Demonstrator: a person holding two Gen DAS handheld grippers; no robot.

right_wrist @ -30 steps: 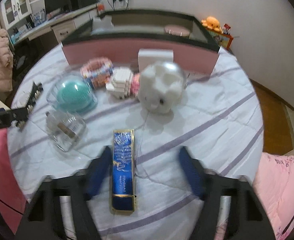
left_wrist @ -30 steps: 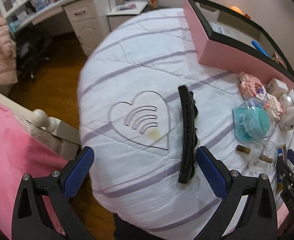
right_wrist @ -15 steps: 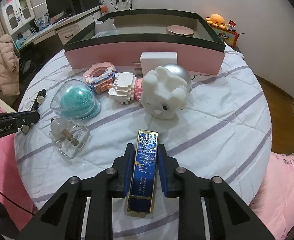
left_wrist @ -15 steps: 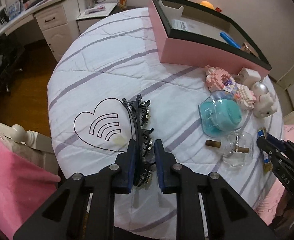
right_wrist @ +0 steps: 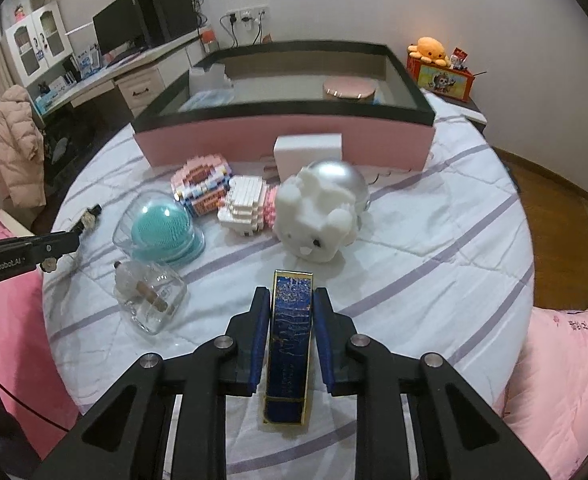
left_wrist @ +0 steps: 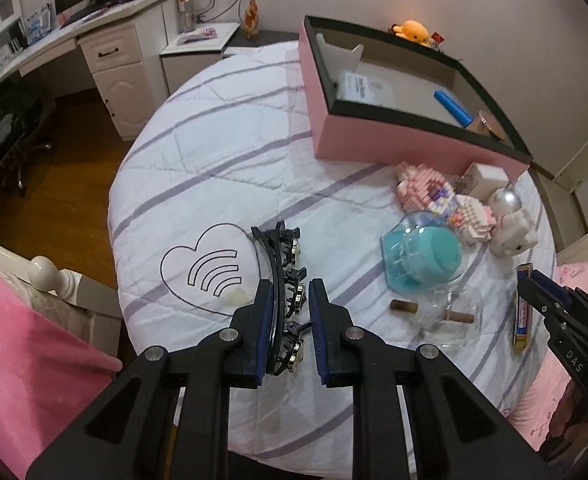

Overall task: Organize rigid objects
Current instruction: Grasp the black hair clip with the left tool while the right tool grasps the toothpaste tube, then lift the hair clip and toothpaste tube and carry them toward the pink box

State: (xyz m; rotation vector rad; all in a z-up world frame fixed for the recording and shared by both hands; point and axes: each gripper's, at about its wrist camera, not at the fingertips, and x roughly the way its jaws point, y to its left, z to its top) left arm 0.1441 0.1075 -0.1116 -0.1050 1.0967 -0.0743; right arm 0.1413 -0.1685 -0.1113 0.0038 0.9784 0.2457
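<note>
Two grips engaged. Left hand-held gripper [left_wrist: 290,312] clamped on long black curved hair clip [left_wrist: 282,276], well in front of the pink black-rimmed open box [left_wrist: 393,140]. Right hand-held gripper [right_wrist: 292,320] clamped on dark-blue gold-edged rectangular case [right_wrist: 290,344], also before that box.

The worktop [right_wrist: 433,248] wears a soft white cloth with pale purple stripes, a bit wrinkly. The hair clip [left_wrist: 282,280] is shiny black plastic with little shiny metal bits. The blue box [right_wrist: 290,340] looks like glossy card with gold edges. Low in each frame, the left gripper [left_wrist: 290,320] and right gripper [right_wrist: 290,328] are matt black plastic with blue rubbery pads and 4 shiny metal screws. The glass bottle [right_wrist: 150,300] is clear and shiny. The bunny [right_wrist: 317,216] looks smooth and white. The pink tray [right_wrist: 286,144] looks like matt card.
</note>
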